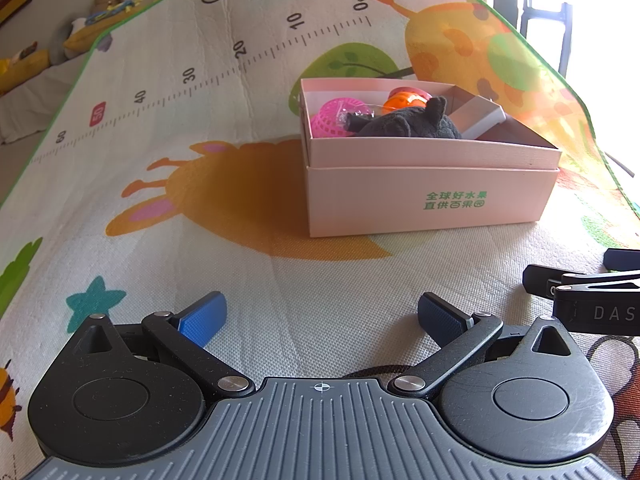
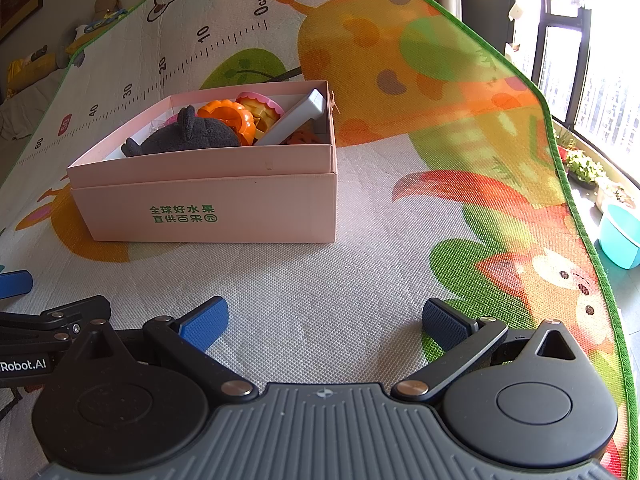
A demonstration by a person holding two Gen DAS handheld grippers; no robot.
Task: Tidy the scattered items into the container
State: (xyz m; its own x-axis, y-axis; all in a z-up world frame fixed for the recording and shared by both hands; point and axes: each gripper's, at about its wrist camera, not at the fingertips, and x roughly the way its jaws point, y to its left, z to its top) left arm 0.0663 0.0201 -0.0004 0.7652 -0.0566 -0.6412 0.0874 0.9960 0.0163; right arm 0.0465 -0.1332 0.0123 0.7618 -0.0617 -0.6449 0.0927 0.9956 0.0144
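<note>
**A:** As far as I can tell from both wrist views, this tidy-up is basically finished. Left gripper (image 1: 322, 320) has its jaws spread wide with nothing between them, and the right gripper (image 2: 324, 322) is the same, released and empty. Both hang low over the play mat (image 1: 240, 184), side by side, well short of the box.

**B:** Where's the stuff then?

**A:** All inside the pink box (image 1: 432, 200), which sits on the mat ahead of both grippers. I don't see anything loose on the visible part of the mat.

**B:** Count?

**A:** One box. In it: one dark grey plush toy (image 2: 188, 138) lying near the front wall, one orange pumpkin-shaped thing (image 2: 230, 118) behind it, one pink mesh ball (image 1: 334, 118) at the left end, one grey flat tray-like piece (image 2: 294, 120) leaning tilted against the right wall, and one pink-rimmed yellow piece (image 2: 260, 108) at the back. There's something orange-brown tucked under the grey piece too, too hidden to name. So five I can name, plus that one.

**B:** Next move?

**A:** My guess: check the mat outside the frame for stragglers. If there are none, just back both grippers off. Only worry is that the leaning grey piece pokes up near the rim.
</note>
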